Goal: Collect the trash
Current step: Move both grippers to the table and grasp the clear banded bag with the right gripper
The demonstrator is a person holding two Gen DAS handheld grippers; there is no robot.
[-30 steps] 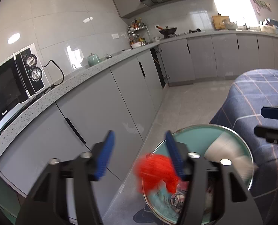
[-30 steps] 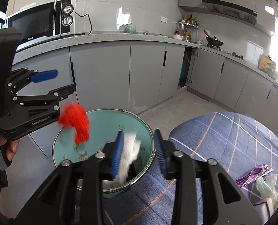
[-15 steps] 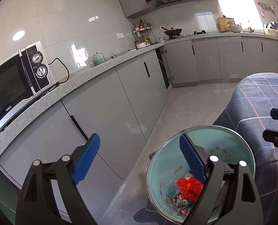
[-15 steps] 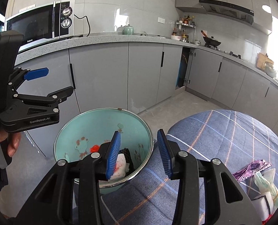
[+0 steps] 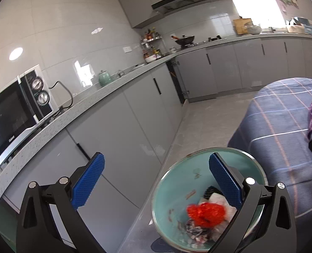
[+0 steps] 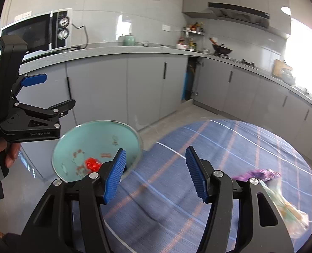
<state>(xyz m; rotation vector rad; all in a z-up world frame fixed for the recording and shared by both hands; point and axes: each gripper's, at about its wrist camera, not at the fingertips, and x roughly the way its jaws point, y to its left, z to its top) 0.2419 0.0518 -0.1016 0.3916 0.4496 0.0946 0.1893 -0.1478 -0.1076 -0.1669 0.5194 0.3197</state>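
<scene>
A teal trash bin (image 5: 177,187) with a metal rim stands on the floor beside the blue checked table (image 5: 282,130). In it lie a red crumpled wrapper (image 5: 205,211), white paper (image 5: 219,200) and other scraps. My left gripper (image 5: 156,181) is open and empty above the bin's left side. My right gripper (image 6: 155,175) is open and empty over the table edge, right of the bin (image 6: 88,139). The red wrapper (image 6: 92,164) also shows in the right wrist view. A purple wrapper (image 6: 259,174) and a clear greenish bag (image 6: 286,210) lie on the table at the right.
Grey kitchen cabinets (image 5: 124,126) run along the wall behind the bin under a speckled counter with a microwave (image 5: 10,116). The left gripper's body (image 6: 29,124) and the hand that holds it show at the left of the right wrist view. Grey floor (image 5: 204,126) lies between cabinets and table.
The red wrapper and the white paper fell from the grippers into the bin. Both grippers opened wider. The right gripper swung right, away from the bin and over the table.
</scene>
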